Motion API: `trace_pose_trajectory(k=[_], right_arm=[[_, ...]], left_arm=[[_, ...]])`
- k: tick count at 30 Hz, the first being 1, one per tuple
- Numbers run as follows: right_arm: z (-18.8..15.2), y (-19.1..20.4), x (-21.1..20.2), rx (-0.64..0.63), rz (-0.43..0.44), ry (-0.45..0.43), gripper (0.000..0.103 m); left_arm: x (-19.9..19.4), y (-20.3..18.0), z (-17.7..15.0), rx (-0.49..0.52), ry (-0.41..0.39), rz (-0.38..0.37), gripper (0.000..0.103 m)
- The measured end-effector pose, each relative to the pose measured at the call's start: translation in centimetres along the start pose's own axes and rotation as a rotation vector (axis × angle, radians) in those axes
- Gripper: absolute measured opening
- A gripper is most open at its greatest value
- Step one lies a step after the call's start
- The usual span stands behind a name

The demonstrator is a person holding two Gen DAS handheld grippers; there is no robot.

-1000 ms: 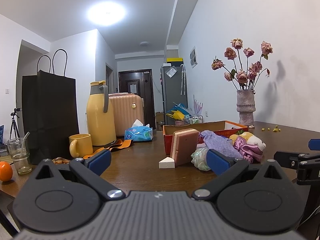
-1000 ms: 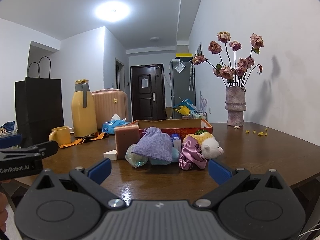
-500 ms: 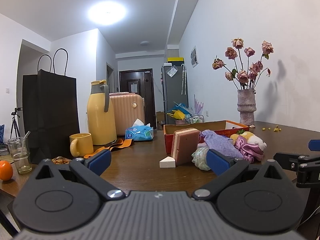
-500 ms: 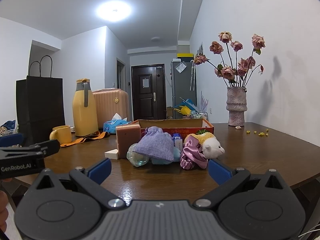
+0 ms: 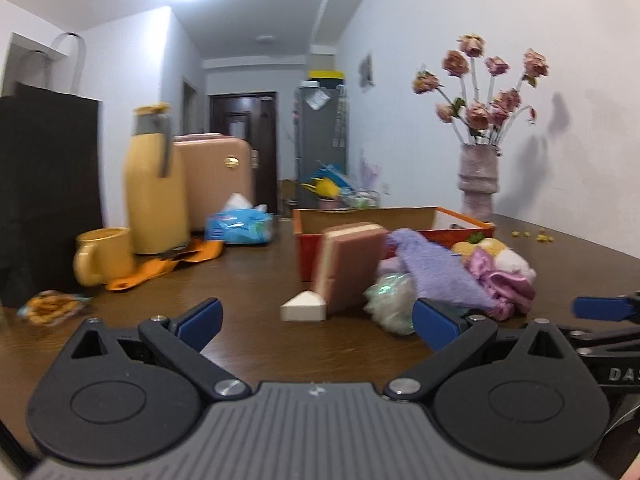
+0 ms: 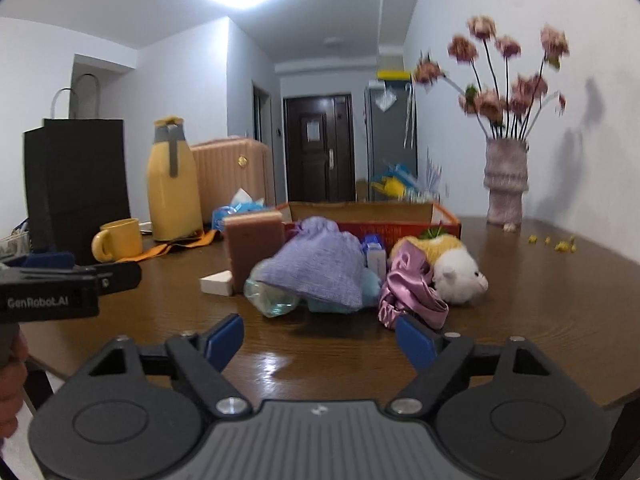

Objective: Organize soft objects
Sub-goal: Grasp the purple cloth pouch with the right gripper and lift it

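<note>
A pile of soft things lies on the brown table in front of an orange cardboard box point(image 6: 444, 218) point(image 5: 460, 220): a pink sponge block point(image 6: 252, 250) point(image 5: 350, 264) standing upright, a white wedge sponge point(image 6: 216, 283) point(image 5: 302, 308), a lilac cloth pouch point(image 6: 320, 266) point(image 5: 436, 272), a clear greenish bag point(image 6: 272, 300) point(image 5: 390, 306), a pink satin scrunchie point(image 6: 412, 294) point(image 5: 500, 284) and a white-and-yellow plush toy point(image 6: 456, 268) point(image 5: 508, 258). My left gripper point(image 5: 316, 318) is open and empty, short of the wedge sponge. My right gripper point(image 6: 320, 338) is open and empty, just short of the pile.
On the left stand a yellow mug point(image 5: 100, 254) point(image 6: 118, 238), a yellow thermos point(image 5: 154, 184), a black paper bag point(image 5: 44, 192), an orange strap point(image 5: 160, 266), a snack packet point(image 5: 50, 304) and a blue tissue pack point(image 5: 240, 228). A vase of dried roses point(image 6: 504, 180) stands back right.
Both grippers have moved forward and closer to the pile, which now looks larger in both views. The jaws stay open. The soft things have not moved.
</note>
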State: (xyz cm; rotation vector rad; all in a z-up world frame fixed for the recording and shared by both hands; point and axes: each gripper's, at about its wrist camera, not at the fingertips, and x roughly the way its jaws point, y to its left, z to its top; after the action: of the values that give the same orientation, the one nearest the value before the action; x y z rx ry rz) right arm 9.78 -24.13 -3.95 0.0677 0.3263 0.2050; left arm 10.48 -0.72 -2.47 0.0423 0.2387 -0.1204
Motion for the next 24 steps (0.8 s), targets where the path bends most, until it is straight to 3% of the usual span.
trace_pose_trajectory(k=[3,7,12,15,16,17,21,24], right_arm=[[0.7,-0.8,2.8,-0.005,0.054,0.042,0.083],[1.2,1.1,6.0,-0.218,-0.018,0.02,0.083],[1.0,3.5,9.4,-0.46,-0.063,0.0,0.079],[1.0,3.7,10.7,-0.492,-0.045,0.013,0.041],[1.2,3.5,10.8,-0.478,-0.037,0.015,0.022],[1.5,3.3,10.7,-0.468,-0.036,0.008,0.009],[3.1,1.9,7.9,-0.397,-0.03,-0.12,0.004],[5.2,0.0,4.2,-0.27,0.084,-0.185,0.004]], left_arm=[[2.2,-1.3,0.4,0.028,-0.004,-0.016,0.099],[4.9,-1.7,1.5,0.04,0.027,-0.034,0.099],[7.1,-1.3,2.3,0.043,0.039,0.006,0.099],[7.9,-0.8,2.5,0.017,0.058,0.025,0.099],[8.0,-0.8,2.4,0.012,0.062,0.028,0.099],[8.0,-0.8,2.4,0.013,0.065,0.031,0.099],[7.4,-1.4,2.4,0.031,0.055,0.036,0.099],[6.5,-1.8,2.6,0.031,0.037,0.036,0.099]])
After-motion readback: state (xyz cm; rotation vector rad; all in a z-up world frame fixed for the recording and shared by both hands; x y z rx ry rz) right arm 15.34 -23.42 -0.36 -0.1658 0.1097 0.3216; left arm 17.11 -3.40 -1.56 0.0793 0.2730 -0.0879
